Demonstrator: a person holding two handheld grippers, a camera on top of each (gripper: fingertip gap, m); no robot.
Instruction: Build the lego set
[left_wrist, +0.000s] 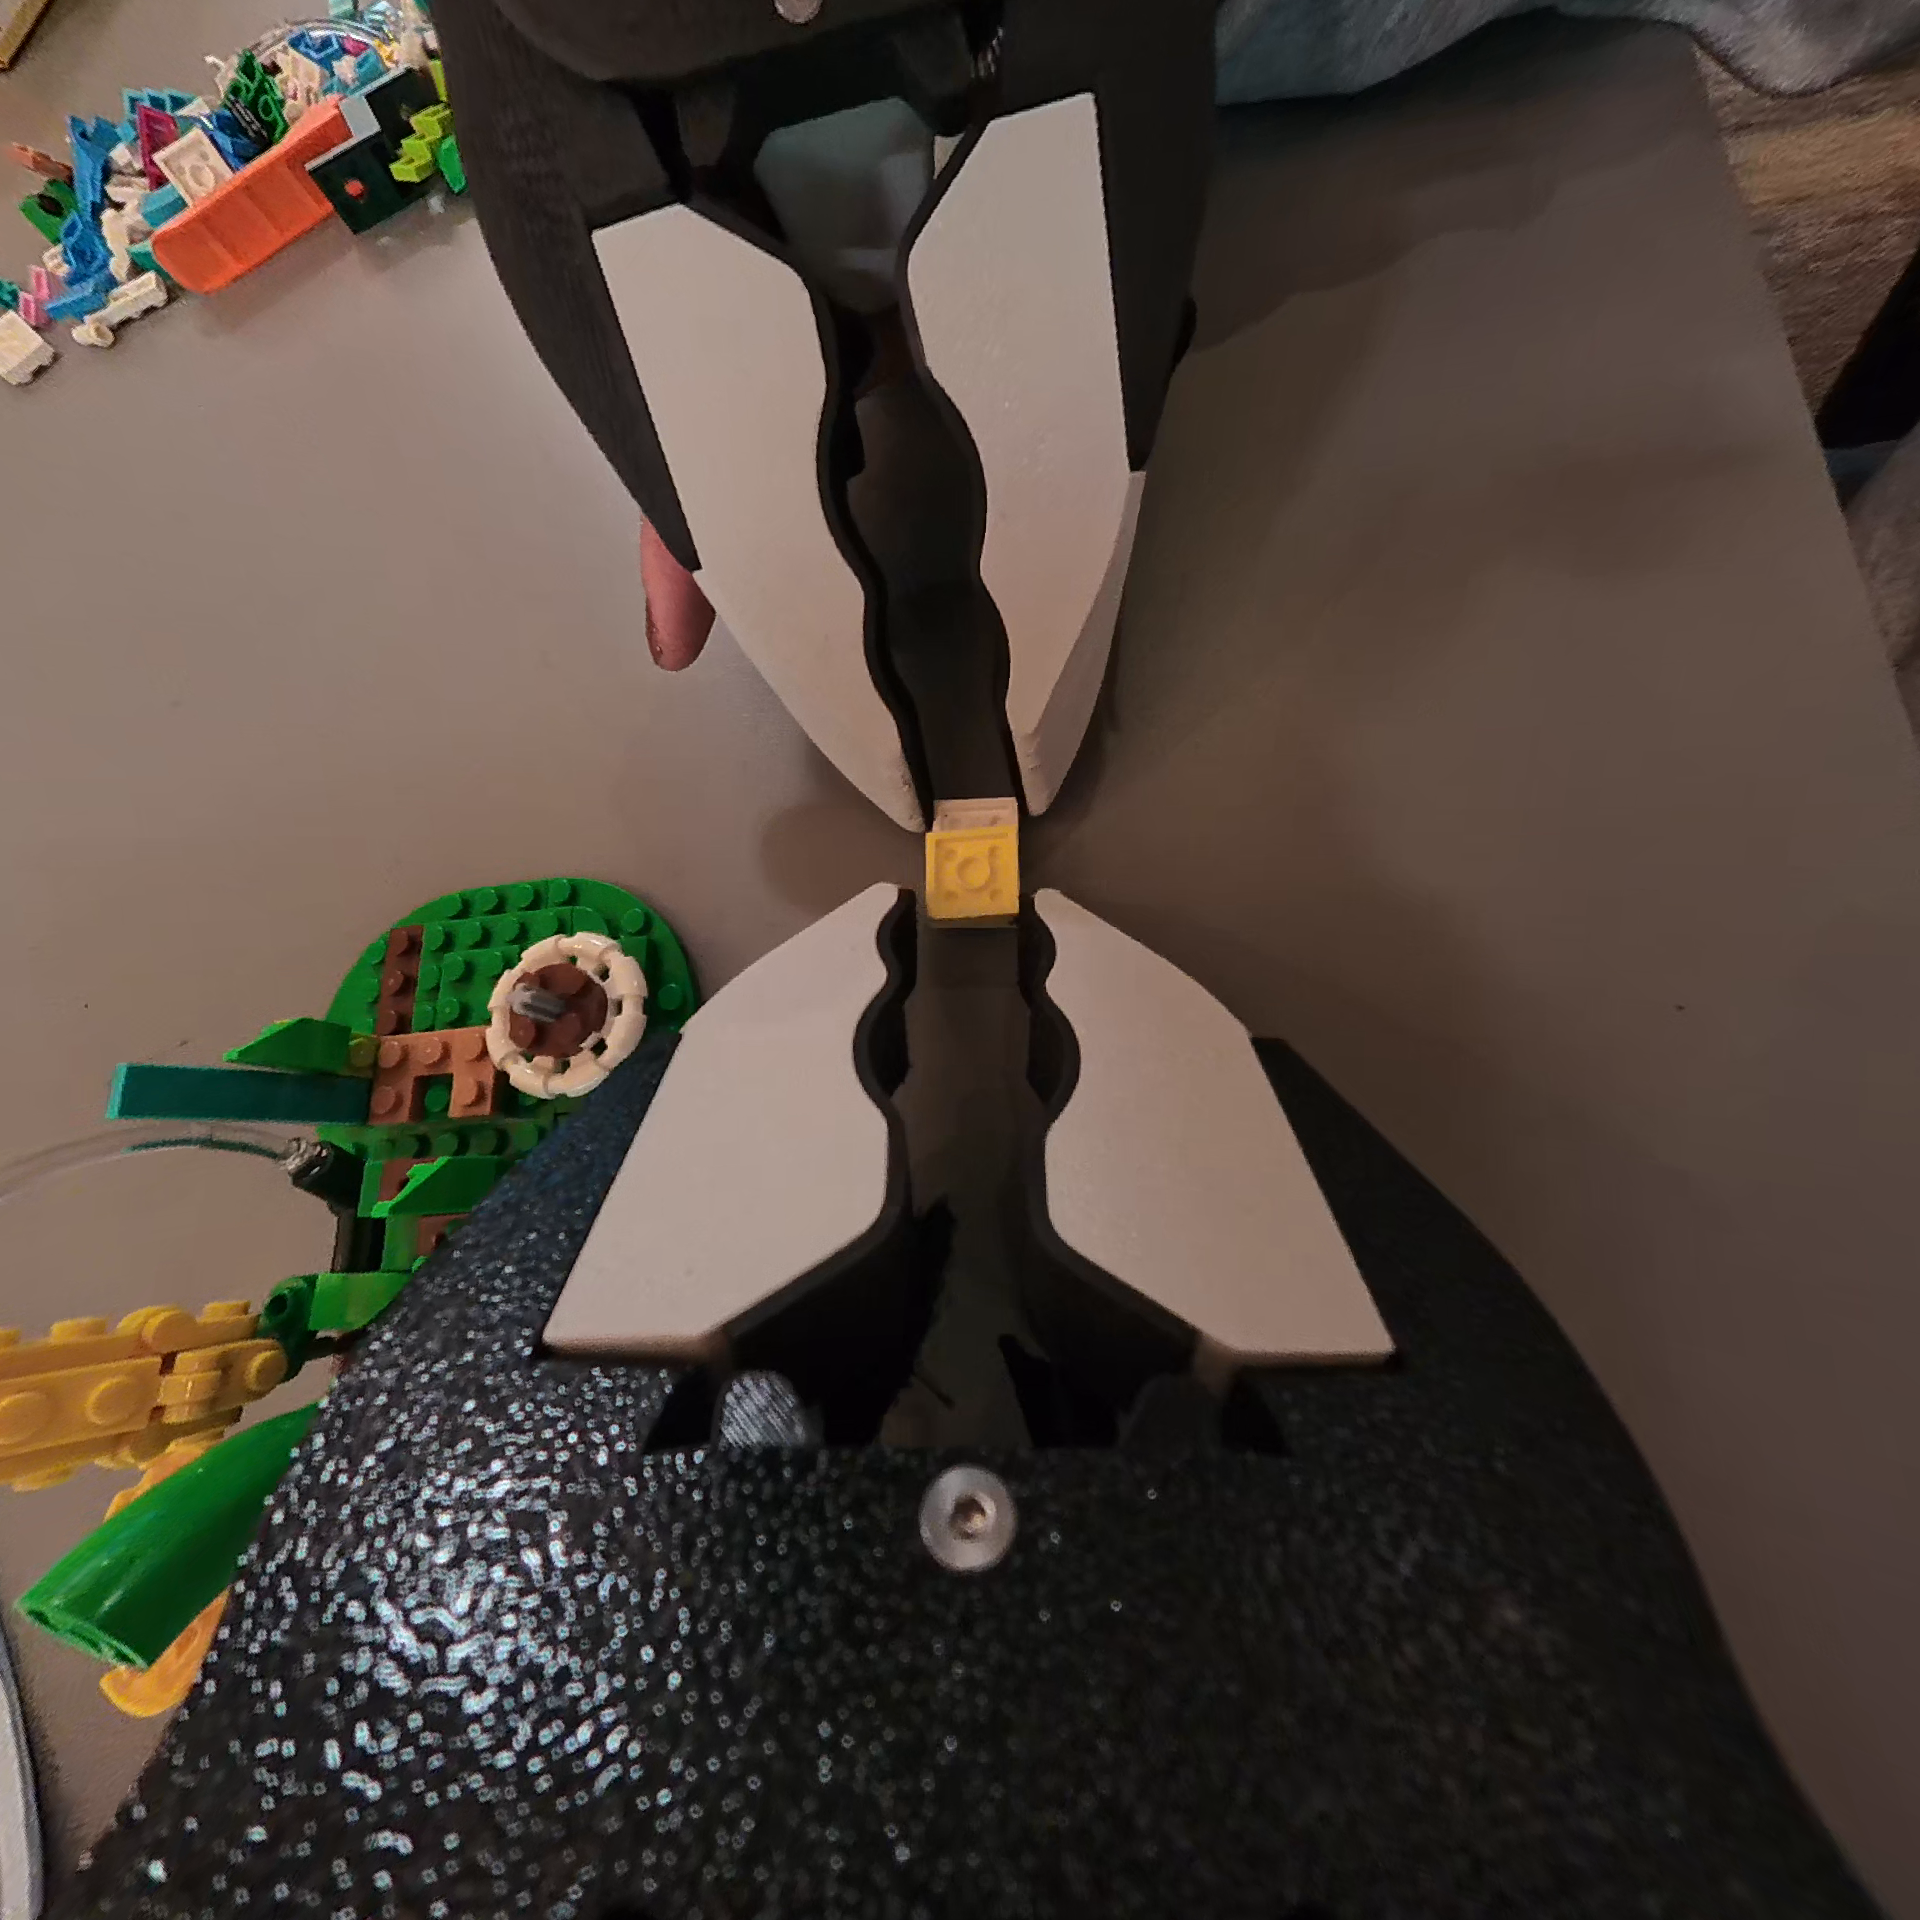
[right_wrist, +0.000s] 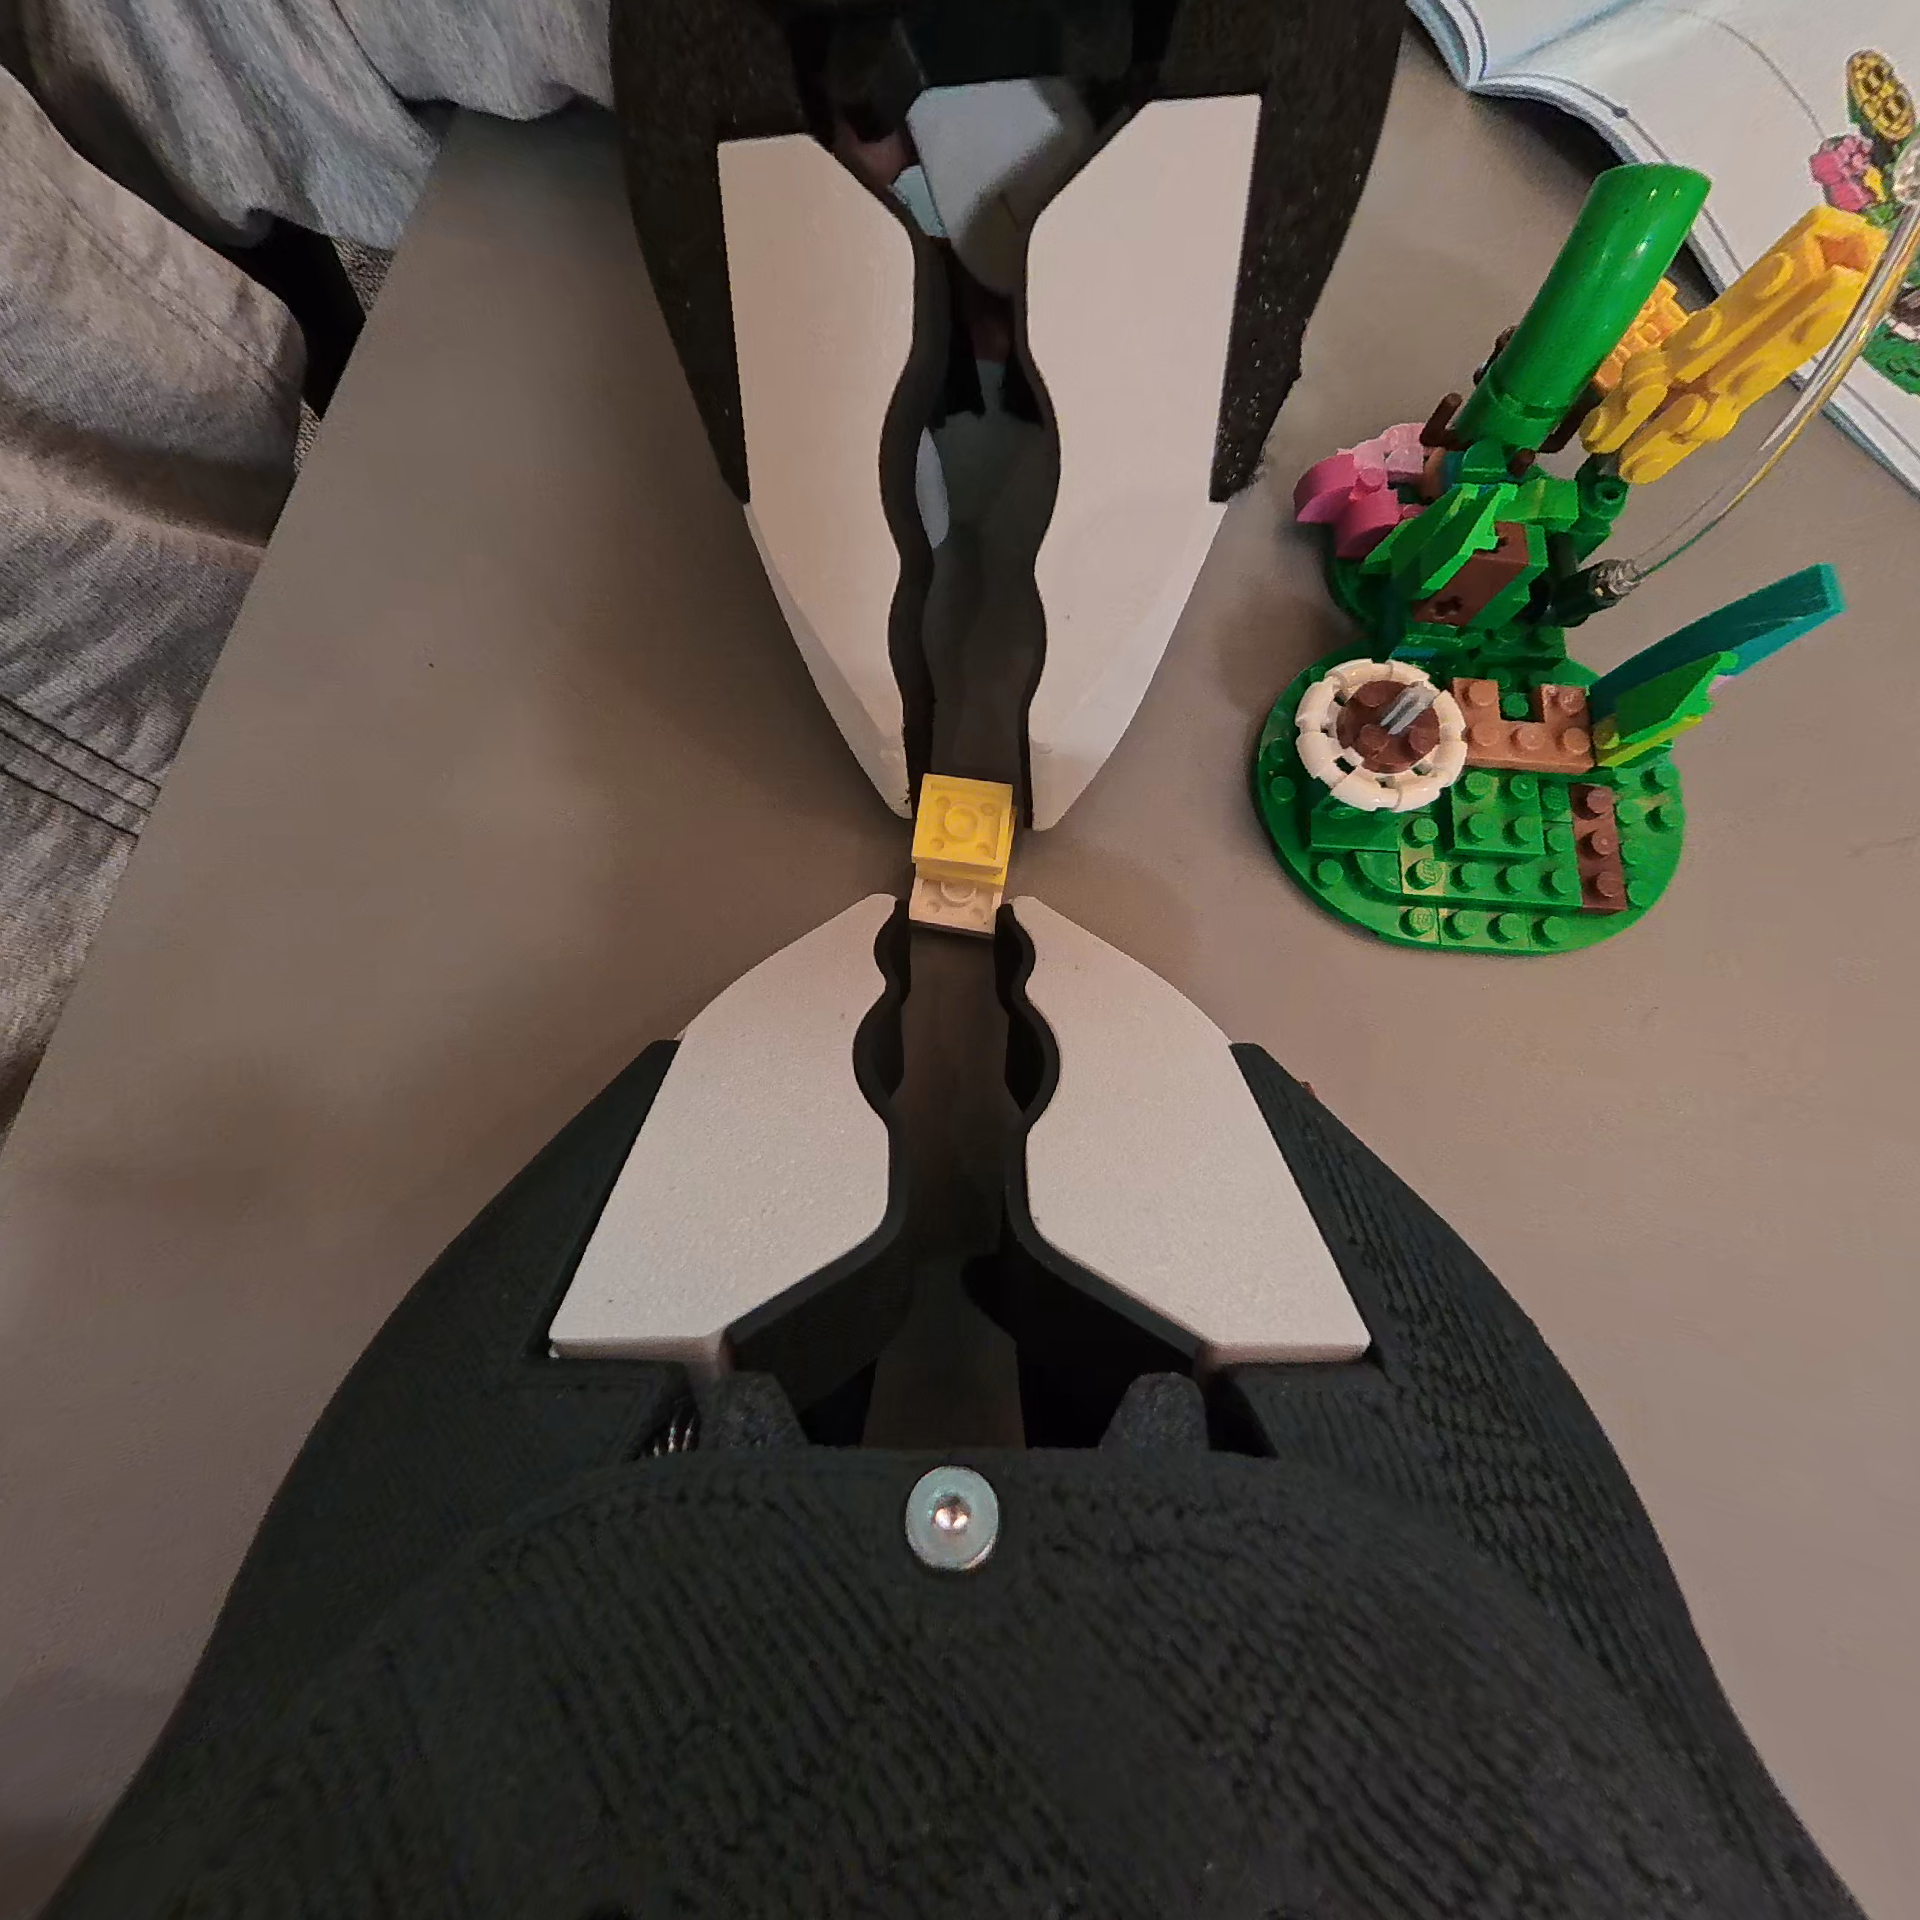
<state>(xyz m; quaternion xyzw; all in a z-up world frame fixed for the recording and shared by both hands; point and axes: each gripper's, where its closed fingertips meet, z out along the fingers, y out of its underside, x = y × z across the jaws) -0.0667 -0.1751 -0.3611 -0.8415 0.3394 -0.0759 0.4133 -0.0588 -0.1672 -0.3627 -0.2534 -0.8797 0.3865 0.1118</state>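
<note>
My two grippers meet tip to tip above the grey table (left_wrist: 1403, 727). My left gripper (left_wrist: 971, 909) is shut on a small yellow square piece (left_wrist: 971, 878). My right gripper (right_wrist: 951, 920) is shut on a small white square plate (right_wrist: 951, 902). The two pieces touch face to face. In the left wrist view the right gripper (left_wrist: 974, 810) comes in from the top with the white plate (left_wrist: 974, 816). In the right wrist view the left gripper (right_wrist: 961, 800) comes in from the top with the yellow piece (right_wrist: 961, 826).
A partly built model on a green base (right_wrist: 1455, 883) (left_wrist: 540, 914), with a white ring, brown plates, green leaves and a yellow part, stands beside the grippers. A pile of loose pieces (left_wrist: 156, 187) lies far left. A booklet (right_wrist: 1662, 104) lies behind the model. Grey fabric (right_wrist: 104, 416) borders the table edge. Left and right tips are no more than a few centimetres apart.
</note>
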